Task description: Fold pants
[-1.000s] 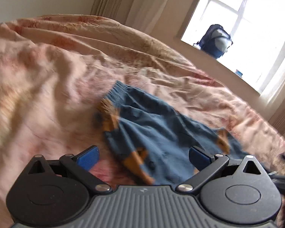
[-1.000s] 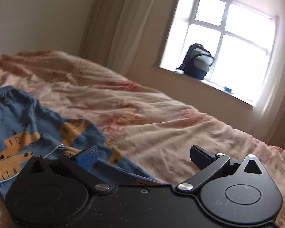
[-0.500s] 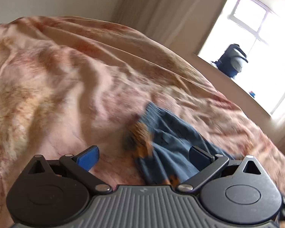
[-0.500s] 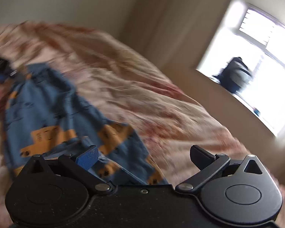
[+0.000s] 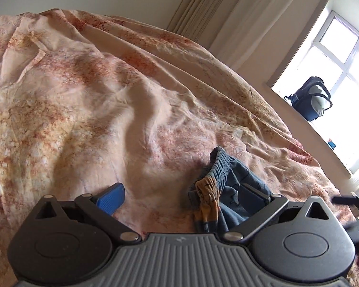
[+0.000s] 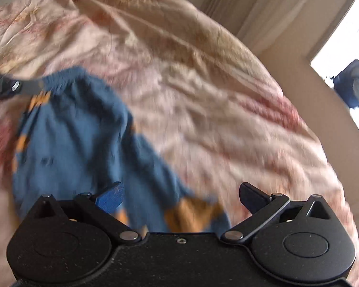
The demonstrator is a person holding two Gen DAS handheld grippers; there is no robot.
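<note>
Since 1.0 s ago, left tongs (image 5: pixel 183 195) swung leftward; blue pants (image 5: pixel 229 191) now sit at 4 o'clock in that view, waistband bunched by the right finger. Both tongs spread wide, gripping nothing. Right tongs (image 6: pixel 181 196) hover over pants (image 6: pixel 83 143) crumpled on floral bedspread (image 6: pixel 203 83); view blurred.

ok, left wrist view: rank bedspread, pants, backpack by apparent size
1. bedspread, fills most of the frame.
2. pants, partly hidden behind the tongs.
3. backpack on the sill; far from the camera, so its true size against the pants is unsure.
</note>
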